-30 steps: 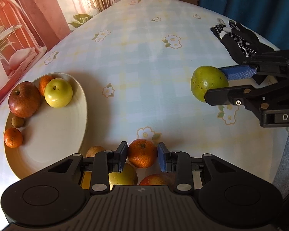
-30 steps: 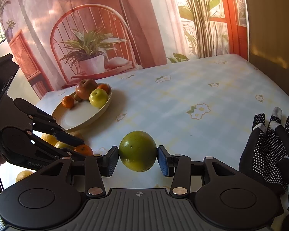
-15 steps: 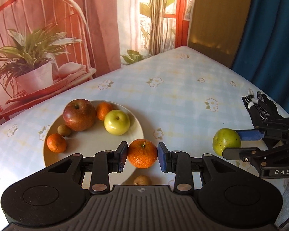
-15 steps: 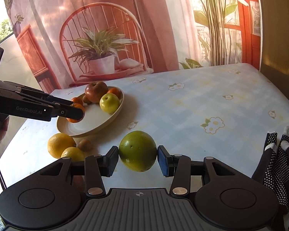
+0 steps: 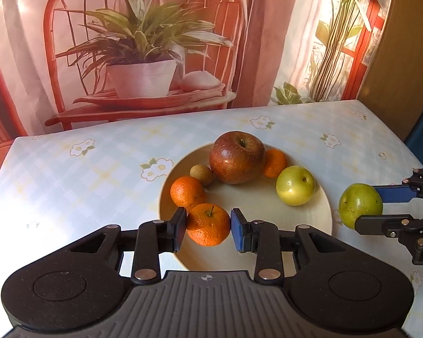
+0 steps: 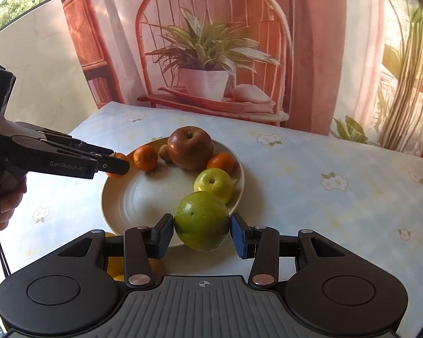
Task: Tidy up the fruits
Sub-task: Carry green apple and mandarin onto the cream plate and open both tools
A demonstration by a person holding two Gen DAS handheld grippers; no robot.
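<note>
Over plate (image 5: 166, 197) | mandarin (image 5: 208, 224) stem up | jaws clamped

Three tangerines (image 5: 208, 224), three apples (image 5: 237, 157), one plate (image 5: 321, 214).

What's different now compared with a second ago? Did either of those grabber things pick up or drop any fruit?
Nothing was picked up or dropped. The left hand-held gripper carried its orange from the loose fruit on the table to above the plate. The right hand-held gripper brought its green apple to the plate's near edge. The five fruits on the plate stayed put.
</note>
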